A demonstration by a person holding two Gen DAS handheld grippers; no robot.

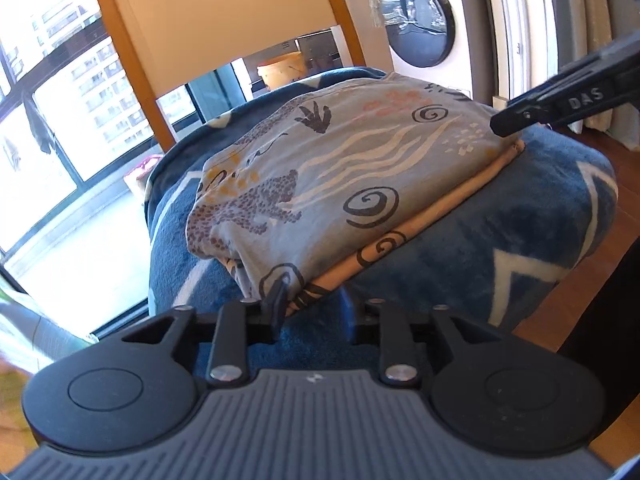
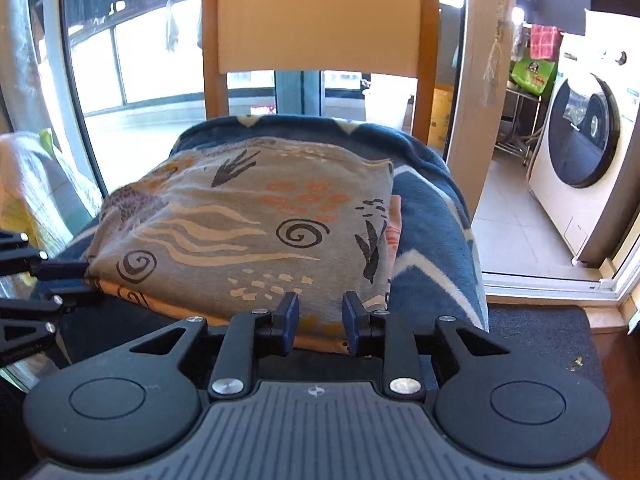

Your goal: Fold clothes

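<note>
A folded garment (image 2: 256, 232), grey with black spirals, cream wavy bands, orange blotches and spotted animal shapes, lies flat on a blue fleece blanket (image 2: 432, 240) with white zigzag lines, which covers the seat of a wooden chair (image 2: 320, 20). Under the grey top layer a peach-coloured layer shows along the near edge and at the right side of the fold.

The right gripper (image 2: 320, 316) sits at the near edge of the garment, towards its right corner. Its jaws are spread, with a clear gap between the blue pads (image 2: 291, 312), and the cloth edge shows just beyond and between them; whether the pads touch the fabric cannot be told. In the left wrist view this same gripper (image 1: 508, 124) comes in from the right, its dark tip resting at the far corner of the garment.

The left gripper (image 1: 316, 308) is at the garment's other near corner. Its jaws are also spread: one dark finger (image 1: 276, 304) stands against the rolled corner of the cloth, while the other is only partly visible against the blanket. From the right wrist view the left gripper (image 2: 86, 280) reaches in from the left, one finger above and one below the cloth edge at that corner.

Behind the chair are large windows (image 2: 132, 64), and to the right a white front-loading washing machine (image 2: 588, 152) stands on a tiled floor past a door sill. A dark mat (image 2: 540, 336) lies on the wooden floor beside the chair
</note>
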